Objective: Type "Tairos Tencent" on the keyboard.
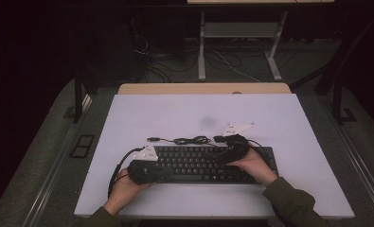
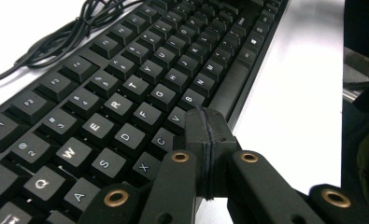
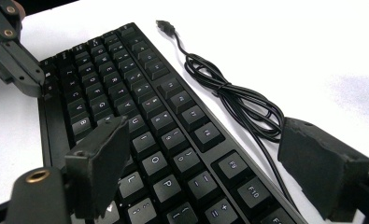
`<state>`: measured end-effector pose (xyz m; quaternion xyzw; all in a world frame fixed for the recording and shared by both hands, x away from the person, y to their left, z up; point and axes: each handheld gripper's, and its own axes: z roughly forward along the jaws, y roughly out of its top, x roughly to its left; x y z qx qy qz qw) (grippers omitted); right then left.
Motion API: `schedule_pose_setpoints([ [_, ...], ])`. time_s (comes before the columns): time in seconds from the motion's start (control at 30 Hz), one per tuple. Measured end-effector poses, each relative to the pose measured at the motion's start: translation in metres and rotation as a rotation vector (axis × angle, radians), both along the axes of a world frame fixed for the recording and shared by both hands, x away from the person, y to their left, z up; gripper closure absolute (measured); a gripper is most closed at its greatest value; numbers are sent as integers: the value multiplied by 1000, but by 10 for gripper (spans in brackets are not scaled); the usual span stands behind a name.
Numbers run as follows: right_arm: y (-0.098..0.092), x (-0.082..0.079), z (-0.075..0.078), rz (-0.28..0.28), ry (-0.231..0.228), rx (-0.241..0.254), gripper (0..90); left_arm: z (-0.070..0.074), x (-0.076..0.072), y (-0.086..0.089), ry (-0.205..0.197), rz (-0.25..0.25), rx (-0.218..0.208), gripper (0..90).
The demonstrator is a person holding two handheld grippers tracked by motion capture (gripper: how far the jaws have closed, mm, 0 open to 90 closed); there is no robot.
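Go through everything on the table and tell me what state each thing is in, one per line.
Keyboard: flat on the white table, keys up, unplugged.
Cable: loosely bundled behind the keyboard, plug lying free on the table.
Left gripper: shut, nothing between its jaws, tips over the keyboard's front edge near the V key.
Right gripper: open, jaws apart above the keyboard's right half, holding nothing.

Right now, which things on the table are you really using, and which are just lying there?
In use:
- keyboard
- left tool, shut, tip at the keyboard's front edge by the space bar
- right tool, open over the keys

Just lying about:
- the keyboard's bundled cable with its unplugged USB plug, on the white table
- desk frame on the floor behind
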<state>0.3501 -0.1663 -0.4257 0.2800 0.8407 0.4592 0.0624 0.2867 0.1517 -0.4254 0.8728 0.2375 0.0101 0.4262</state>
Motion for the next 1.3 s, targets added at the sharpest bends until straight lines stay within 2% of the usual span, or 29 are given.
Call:
schedule_pose_setpoints([
  [0.3,1,0,-1,-4,-4,-6,164,-6,1,-4,8,-19,21,892],
  [0.87,0,1,-1,-7,-7,-5,165,-9,2,-5,8,-15,34,893],
  [0.93,0,0,-1,-7,-7,-5,165,-10,2,-6,4,-20,55,893],
  [1.3,1,0,-1,-6,-6,-5,165,-8,2,-5,1,-17,34,893],
])
